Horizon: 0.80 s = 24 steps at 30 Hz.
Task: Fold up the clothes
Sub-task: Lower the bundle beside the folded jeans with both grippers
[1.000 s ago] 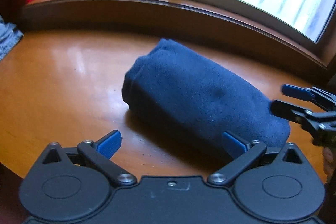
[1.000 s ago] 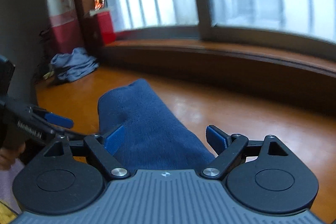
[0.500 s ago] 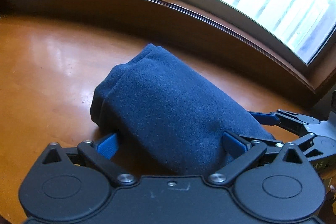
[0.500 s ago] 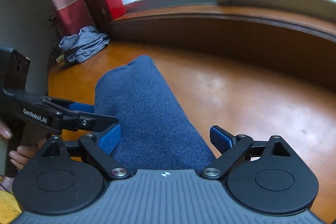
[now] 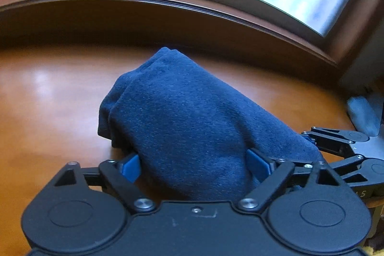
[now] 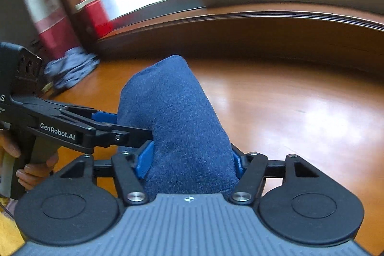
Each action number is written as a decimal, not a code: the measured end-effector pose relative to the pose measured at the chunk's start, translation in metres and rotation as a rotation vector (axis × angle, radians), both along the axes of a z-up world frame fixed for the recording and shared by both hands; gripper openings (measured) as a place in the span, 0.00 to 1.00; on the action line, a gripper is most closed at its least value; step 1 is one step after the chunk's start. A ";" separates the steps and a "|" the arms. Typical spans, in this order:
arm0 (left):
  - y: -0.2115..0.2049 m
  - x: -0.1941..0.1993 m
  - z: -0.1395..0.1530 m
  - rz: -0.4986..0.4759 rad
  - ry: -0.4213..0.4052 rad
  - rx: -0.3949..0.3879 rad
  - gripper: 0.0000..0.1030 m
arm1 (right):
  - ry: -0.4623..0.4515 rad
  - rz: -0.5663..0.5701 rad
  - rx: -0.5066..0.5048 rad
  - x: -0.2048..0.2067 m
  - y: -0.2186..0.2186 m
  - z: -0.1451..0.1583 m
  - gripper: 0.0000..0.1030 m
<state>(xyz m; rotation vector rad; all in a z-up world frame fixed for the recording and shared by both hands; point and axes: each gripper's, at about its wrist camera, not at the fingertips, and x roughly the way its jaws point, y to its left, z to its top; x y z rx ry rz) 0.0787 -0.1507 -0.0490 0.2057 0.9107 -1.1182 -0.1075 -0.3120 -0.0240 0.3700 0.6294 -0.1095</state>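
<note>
A folded dark blue fleece garment lies as a thick bundle on the orange-brown wooden table. My left gripper straddles its near end, jaws closing, and both blue pads touch the cloth. In the right wrist view the same garment runs away from my right gripper. Its jaws are closing too, and its pads press into the bundle's sides. The left gripper's black fingers reach in from the left onto the bundle. The right gripper's fingers show at the right edge of the left wrist view.
A raised wooden window sill curves along the table's far side. A crumpled grey garment lies at the far left near a red box. A pale grey cloth sits at the right edge. A person's hand holds the left gripper's handle.
Both grippers have moved in over the bundle's ends from either side. Their jaws stood wide around it half a second ago and have narrowed onto the cloth.
</note>
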 end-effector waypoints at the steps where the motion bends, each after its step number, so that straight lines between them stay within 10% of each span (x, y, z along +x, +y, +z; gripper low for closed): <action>1: -0.012 -0.008 0.000 -0.036 0.002 0.000 0.86 | 0.003 -0.038 -0.004 -0.014 -0.005 0.001 0.64; 15: -0.224 -0.172 -0.021 -0.578 0.023 -0.017 0.85 | 0.032 -0.626 -0.053 -0.232 -0.098 0.002 0.64; 24: -0.346 -0.262 -0.029 -0.620 -0.018 -0.014 0.86 | 0.038 -0.757 -0.120 -0.312 -0.183 -0.003 0.65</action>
